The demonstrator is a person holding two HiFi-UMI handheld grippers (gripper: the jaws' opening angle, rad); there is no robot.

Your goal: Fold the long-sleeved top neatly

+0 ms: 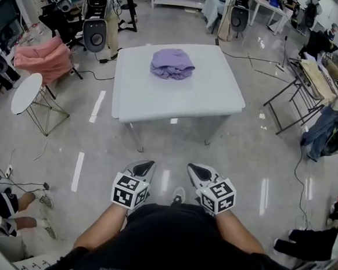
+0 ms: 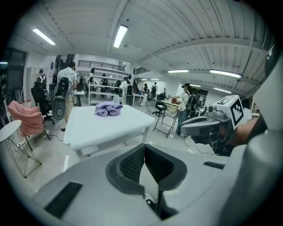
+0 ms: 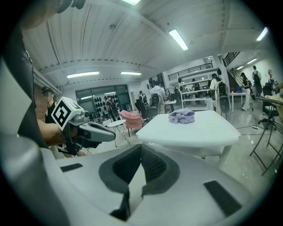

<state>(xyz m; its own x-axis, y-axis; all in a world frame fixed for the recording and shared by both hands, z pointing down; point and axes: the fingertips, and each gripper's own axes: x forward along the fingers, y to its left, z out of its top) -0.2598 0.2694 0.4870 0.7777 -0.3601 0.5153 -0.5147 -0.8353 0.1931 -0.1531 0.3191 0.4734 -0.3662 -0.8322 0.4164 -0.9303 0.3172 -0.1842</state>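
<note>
A crumpled lilac long-sleeved top [image 1: 172, 63] lies in a heap on the far half of a white table [image 1: 178, 97]. It also shows small in the left gripper view as the top [image 2: 108, 108] and in the right gripper view as the top [image 3: 181, 116]. My left gripper [image 1: 145, 166] and right gripper [image 1: 196, 170] hover side by side over the floor, well short of the table's near edge. Both are shut with nothing between their jaws. Each gripper sees the other beside it: the right gripper [image 2: 201, 127] and the left gripper [image 3: 104, 131].
A small round white side table [image 1: 26, 93] and a chair draped in pink cloth [image 1: 44, 59] stand to the table's left. A folding frame [image 1: 304, 84] stands at the right. Several people and chairs are further back. Cables lie on the shiny floor.
</note>
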